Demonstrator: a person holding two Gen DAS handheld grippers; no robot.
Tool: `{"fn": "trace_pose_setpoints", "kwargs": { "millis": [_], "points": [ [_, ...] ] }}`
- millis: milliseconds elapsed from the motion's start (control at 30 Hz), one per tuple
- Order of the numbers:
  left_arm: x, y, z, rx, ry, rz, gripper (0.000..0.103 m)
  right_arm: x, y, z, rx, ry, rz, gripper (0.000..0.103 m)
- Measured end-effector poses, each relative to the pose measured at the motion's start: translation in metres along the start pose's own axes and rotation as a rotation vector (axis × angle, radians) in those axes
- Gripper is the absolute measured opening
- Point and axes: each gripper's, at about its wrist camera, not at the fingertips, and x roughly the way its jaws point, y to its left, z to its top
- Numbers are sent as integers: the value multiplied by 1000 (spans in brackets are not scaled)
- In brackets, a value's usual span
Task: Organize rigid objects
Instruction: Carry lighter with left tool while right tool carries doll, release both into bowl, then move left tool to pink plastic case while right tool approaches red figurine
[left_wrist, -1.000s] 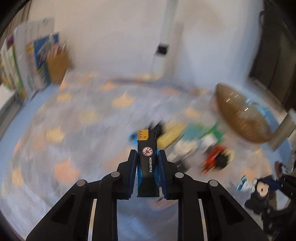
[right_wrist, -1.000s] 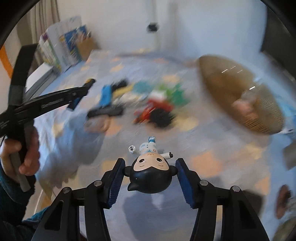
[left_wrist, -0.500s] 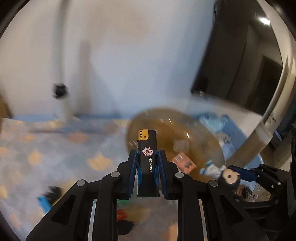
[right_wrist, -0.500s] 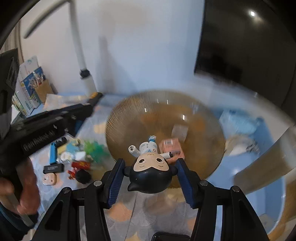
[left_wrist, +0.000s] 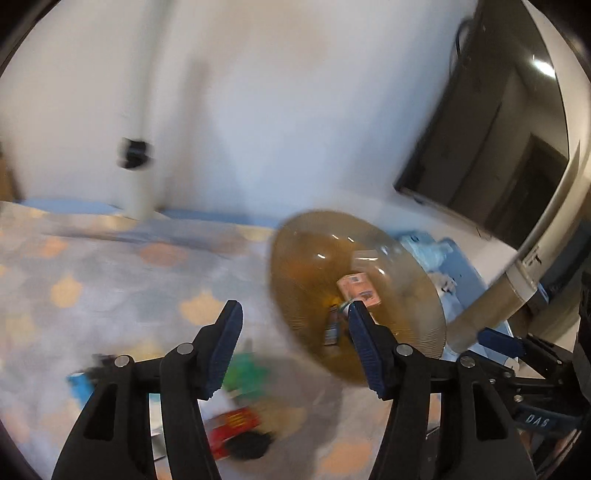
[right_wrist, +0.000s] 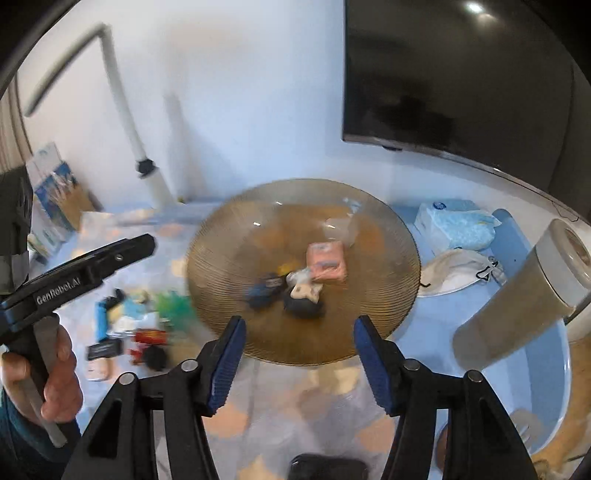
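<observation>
Both grippers stand wide open with nothing between their blue ribbed pads: the left gripper (left_wrist: 293, 339) hangs over the patterned cloth at the near edge of the bowl, and the right gripper (right_wrist: 297, 354) faces the bowl's near rim. The bowl (right_wrist: 388, 306) is a broad, shallow dish of amber translucent material, its wall cut with fine concentric ridges that catch small highlights. Inside it lie a pink, soft-cornered rectangular packet (right_wrist: 327, 261) with a printed label too blurred to read, a big-headed figurine (right_wrist: 303, 297) with glossy black hair and a pale face, lying on its side just beside the packet, and a dark lighter (right_wrist: 263, 291) with a blue patch, touching or nearly touching the figurine; its lettering is smeared by motion. To the left of the bowl, on the tablecloth (right_wrist: 325, 391) of grey-blue with peach blotches, sits a loose heap of small toys (right_wrist: 136, 332) in green, red, black and blue, shapes indistinct. The side of the left gripper's black matte body, seen from the right wrist, carries white lettering reading "GenRobot.AI". Right of the bowl stand a tall cylindrical canister (right_wrist: 517, 295) with a pale lid, a crumpled blue-and-white tissue pack (right_wrist: 456, 223) and a white plate (right_wrist: 448, 278). A black, glossy screen (right_wrist: 461, 81) hangs on the white wall.
</observation>
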Motion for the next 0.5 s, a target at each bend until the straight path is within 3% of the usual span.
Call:
{"fn": "trace_pose_setpoints", "kwargs": {
  "millis": [133,233,300,367,500],
  "points": [
    [-60,30,-4,-23,-84,85,57,-19,43,-3,-78,-23,26,60],
    [-99,55,-8,-35,-121,146,67,-38,84,-3,-138,-77,90,65],
    [-119,76,-22,-54,-149,192,67,-41,105,-10,-159,-89,127,69],
    [-128,98,-39,-85,-145,257,67,-30,127,-21,-189,-78,149,74],
    [-112,146,-87,-142,-66,334,67,23,156,-57,-220,-13,186,74]
  ]
}}
